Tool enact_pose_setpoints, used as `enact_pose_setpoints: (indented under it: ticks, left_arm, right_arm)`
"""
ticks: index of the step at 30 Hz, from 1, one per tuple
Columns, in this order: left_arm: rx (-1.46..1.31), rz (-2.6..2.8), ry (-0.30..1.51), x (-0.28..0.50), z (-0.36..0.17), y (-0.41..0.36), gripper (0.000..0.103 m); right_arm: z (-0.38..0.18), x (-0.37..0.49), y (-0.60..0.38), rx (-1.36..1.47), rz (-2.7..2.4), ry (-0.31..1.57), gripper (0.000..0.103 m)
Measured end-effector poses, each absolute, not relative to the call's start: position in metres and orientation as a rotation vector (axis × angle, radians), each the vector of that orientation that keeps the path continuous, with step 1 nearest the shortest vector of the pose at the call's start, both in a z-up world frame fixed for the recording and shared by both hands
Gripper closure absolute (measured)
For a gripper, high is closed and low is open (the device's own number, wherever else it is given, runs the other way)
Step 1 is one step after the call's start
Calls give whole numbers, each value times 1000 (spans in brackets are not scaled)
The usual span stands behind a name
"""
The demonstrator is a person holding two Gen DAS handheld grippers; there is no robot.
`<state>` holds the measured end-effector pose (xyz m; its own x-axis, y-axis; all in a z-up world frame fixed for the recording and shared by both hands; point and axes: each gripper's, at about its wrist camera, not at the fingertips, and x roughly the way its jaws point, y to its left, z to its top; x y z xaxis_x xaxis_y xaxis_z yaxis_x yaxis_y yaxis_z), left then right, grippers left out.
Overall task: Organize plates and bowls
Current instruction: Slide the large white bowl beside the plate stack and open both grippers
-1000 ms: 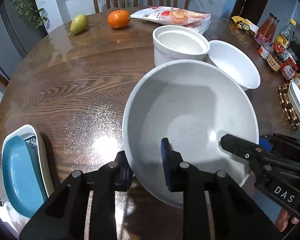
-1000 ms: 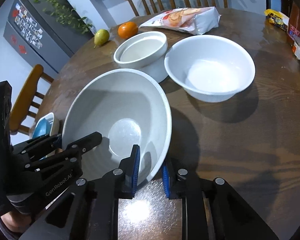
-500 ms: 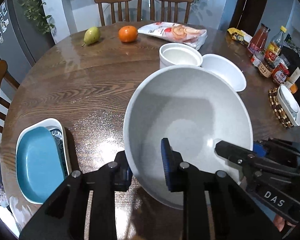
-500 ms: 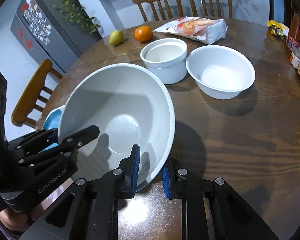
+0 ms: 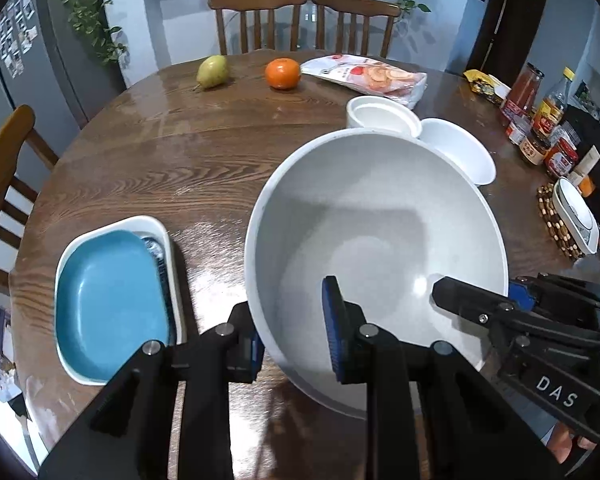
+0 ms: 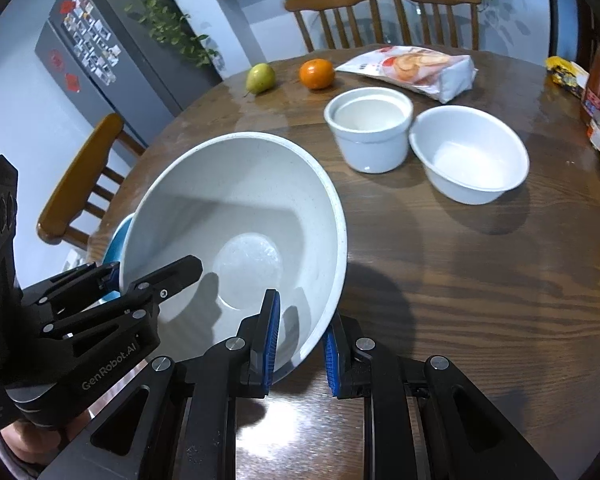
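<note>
While the round wooden table [image 5: 148,160] fills my view, I hold the large speckled bowl [image 5: 364,240] tilted above it, near the table's front edge. My left gripper [image 5: 294,330] clamps its left rim and my right gripper [image 6: 300,342] pinches its right rim. Left of it sits the blue plate [image 5: 108,300] in a white dish [image 5: 156,226]; beyond stand two white bowls [image 6: 470,152], touching.

Round wooden table [image 5: 172,168]; two chairs [image 5: 304,20] behind; pale blue wall [image 5: 180,32]; grey fridge [image 6: 100,60].
</note>
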<state>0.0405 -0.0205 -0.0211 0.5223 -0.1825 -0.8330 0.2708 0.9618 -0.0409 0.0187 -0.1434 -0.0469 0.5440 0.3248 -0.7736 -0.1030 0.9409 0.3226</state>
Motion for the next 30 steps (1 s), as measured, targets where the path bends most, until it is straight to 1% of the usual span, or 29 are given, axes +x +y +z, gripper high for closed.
enact_pose_setpoints:
  ticks: [10,30]
  left_arm:
    - [68,-192,1033,51,-37,7,81]
    - [97,-189,1069,72,-52,6,81]
  right_arm:
    - [-66,37,-115,247,320,1034,81]
    - [-78,55,-111,233,287,1068,81]
